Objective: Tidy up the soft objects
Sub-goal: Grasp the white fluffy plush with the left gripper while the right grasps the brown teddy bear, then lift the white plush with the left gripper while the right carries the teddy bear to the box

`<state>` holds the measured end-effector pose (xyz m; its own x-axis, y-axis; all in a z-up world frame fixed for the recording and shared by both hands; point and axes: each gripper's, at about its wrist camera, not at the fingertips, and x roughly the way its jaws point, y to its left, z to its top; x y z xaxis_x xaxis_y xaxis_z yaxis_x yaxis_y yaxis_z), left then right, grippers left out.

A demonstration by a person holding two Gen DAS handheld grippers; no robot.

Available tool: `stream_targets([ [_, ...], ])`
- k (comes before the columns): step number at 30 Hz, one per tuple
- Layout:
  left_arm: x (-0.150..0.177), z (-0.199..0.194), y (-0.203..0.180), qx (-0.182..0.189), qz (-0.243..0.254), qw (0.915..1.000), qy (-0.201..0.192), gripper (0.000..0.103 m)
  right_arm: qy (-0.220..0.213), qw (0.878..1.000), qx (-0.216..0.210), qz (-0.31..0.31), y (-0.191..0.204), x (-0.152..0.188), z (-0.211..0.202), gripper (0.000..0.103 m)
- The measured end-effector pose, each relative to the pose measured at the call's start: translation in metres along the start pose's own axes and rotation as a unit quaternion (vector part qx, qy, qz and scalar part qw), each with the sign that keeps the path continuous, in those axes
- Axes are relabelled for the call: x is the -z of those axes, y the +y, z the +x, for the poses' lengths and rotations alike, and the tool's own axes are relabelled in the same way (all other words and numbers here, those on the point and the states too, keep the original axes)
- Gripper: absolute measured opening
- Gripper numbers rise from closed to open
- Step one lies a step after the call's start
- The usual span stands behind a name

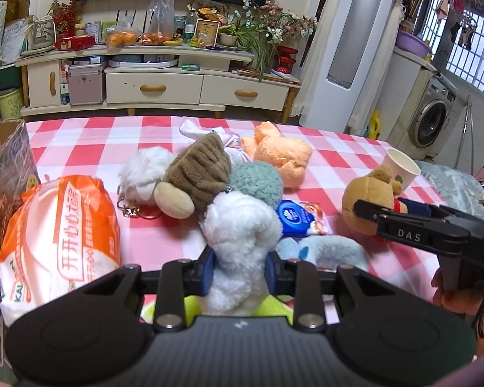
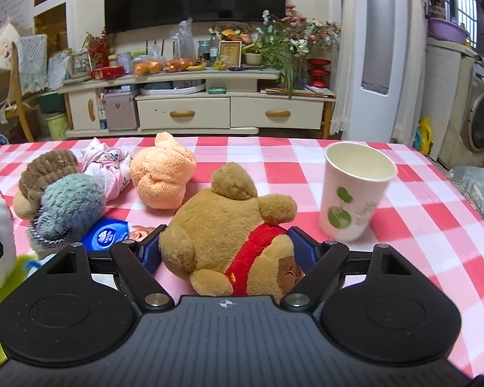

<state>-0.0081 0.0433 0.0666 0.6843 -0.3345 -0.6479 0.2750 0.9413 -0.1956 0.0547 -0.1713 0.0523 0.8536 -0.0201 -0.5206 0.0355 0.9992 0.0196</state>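
Left gripper [image 1: 240, 269]: my jaws are pinched tight on the white fluffy plush [image 1: 242, 225], both blue pads sunk into its fur.
Right gripper [image 2: 224, 251]: my jaws stand wide around the brown bear [image 2: 222, 222] (red shirt, lying on its side); whether the pads press it I cannot tell.
Table: red-and-white checked cloth [image 2: 419, 225].
Paper cup [image 2: 355, 190]: just right of the bear.
Orange plush [image 2: 161, 174]: behind the bear.
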Motion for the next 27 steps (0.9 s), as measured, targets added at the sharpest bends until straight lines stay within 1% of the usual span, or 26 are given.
stream_targets([
  [9,0.005,-0.022,0.002,0.027,-0.009,0.9996,-0.010,0.029,-0.001,0.999,0.008,0.037,0.003,0.021,-0.033,0.099],
  [15,0.007,-0.038,0.007,0.041,-0.015,0.9988,-0.020,0.029,0.000,0.999,0.006,0.049,0.010,0.033,-0.054,0.099],
  [19,0.007,-0.047,0.011,0.050,-0.020,0.9982,-0.026,0.029,-0.002,0.999,-0.005,0.053,0.015,0.037,-0.070,0.099],
  [22,0.007,-0.054,0.016,0.056,-0.026,0.9976,-0.032,0.029,-0.002,0.997,-0.032,0.064,0.022,0.039,-0.081,0.099],
  [27,0.008,-0.062,0.024,0.063,-0.035,0.9967,-0.036,0.029,-0.008,0.997,-0.056,0.048,0.044,0.037,-0.097,0.099],
])
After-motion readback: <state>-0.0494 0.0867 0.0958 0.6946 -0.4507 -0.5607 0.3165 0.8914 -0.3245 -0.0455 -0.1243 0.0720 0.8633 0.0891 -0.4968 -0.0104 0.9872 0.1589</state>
